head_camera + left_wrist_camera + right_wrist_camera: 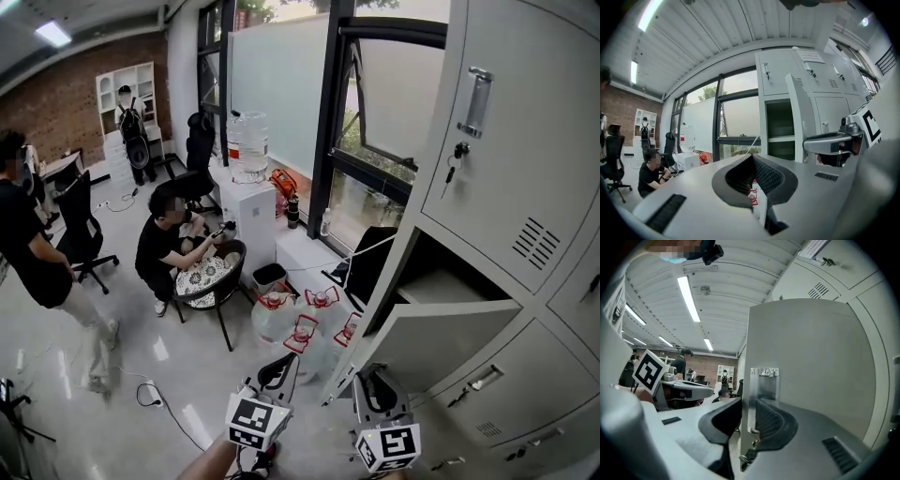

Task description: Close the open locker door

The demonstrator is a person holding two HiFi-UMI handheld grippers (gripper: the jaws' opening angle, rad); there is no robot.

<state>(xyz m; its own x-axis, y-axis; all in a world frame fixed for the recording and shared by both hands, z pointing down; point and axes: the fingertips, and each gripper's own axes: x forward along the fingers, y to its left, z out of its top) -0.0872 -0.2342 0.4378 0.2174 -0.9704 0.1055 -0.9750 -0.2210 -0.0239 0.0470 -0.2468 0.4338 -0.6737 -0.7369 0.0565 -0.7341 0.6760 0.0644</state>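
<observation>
Now, right gripper (749, 411): jaws a narrow way apart, holding nothing that I can see; it points level at the outer face of the locker door (811, 371); the handle (764, 380) at the door's free edge shows through the gap; whether the tips touch the metal I cannot tell
Left gripper (752, 180): jaws only a slit apart, empty; water bottles (277, 317) on the floor show through the slit; it hangs beside the right gripper, clear of the door
Door: swung well out from the bank of lockers; the compartment (441, 277) behind it stands exposed
Done, as I judge it: only the approach; the right gripper is up at the free edge
Left to do: swing the door round until it lies flush with its neighbours; the whole closing stroke remains
</observation>
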